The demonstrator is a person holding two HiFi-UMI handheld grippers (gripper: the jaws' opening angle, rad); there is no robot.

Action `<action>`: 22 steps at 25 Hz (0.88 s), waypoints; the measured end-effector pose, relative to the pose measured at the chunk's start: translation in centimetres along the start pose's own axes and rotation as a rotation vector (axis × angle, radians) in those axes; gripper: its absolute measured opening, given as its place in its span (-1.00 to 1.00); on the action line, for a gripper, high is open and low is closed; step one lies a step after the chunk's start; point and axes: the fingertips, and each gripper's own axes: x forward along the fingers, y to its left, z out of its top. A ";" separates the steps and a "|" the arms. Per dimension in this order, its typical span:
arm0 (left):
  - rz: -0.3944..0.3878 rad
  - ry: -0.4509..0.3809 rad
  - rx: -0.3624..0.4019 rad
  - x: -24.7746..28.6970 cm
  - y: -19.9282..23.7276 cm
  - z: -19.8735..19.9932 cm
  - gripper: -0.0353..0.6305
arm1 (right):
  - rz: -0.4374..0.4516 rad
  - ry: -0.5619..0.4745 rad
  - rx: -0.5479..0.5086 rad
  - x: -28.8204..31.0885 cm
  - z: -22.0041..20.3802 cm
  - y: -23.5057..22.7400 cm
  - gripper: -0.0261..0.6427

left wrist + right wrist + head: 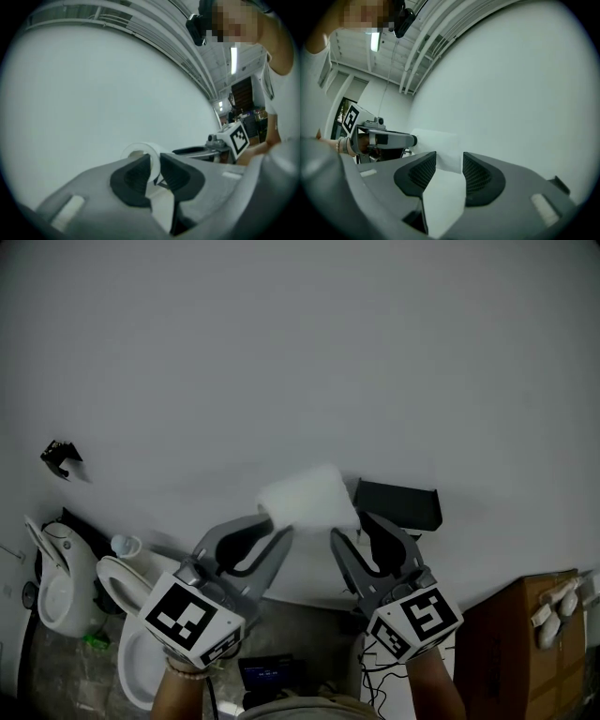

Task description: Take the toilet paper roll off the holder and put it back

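Hanging in the air before the pale wall [281,352], the toilet paper roll [302,495] is off the black holder [398,504], just to the holder's left in the head view. The left gripper [275,521] has its jaws closed on the roll's rim, one jaw in the core's hollow and the other outside the paper. The right gripper [353,526] has its jaws wide apart below the roll's far end; the right gripper view shows white paper in the gap, with neither pad pressing on it. That gripper's outer jaw overlaps the holder's near end.

A white toilet [131,615] stands low at the left and a cardboard box [525,634] at the right.

The roll lies roughly level, its long axis running along the wall, with its open end facing the left gripper.
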 end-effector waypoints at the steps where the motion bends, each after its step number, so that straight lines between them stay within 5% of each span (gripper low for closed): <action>1: 0.014 0.004 0.004 -0.7 0.3 0.0 -0.71 | 0.026 -0.004 0.008 0.7 0.1 0.7 -0.43; 13: 0.180 0.056 -0.007 -8.8 2.1 -1.5 -0.71 | 0.408 -0.036 0.077 5.2 -0.6 9.5 -0.34; 22: 0.266 0.070 -0.041 -13.7 2.2 -2.7 -0.71 | 0.564 -0.021 0.093 6.2 -1.8 14.9 -0.35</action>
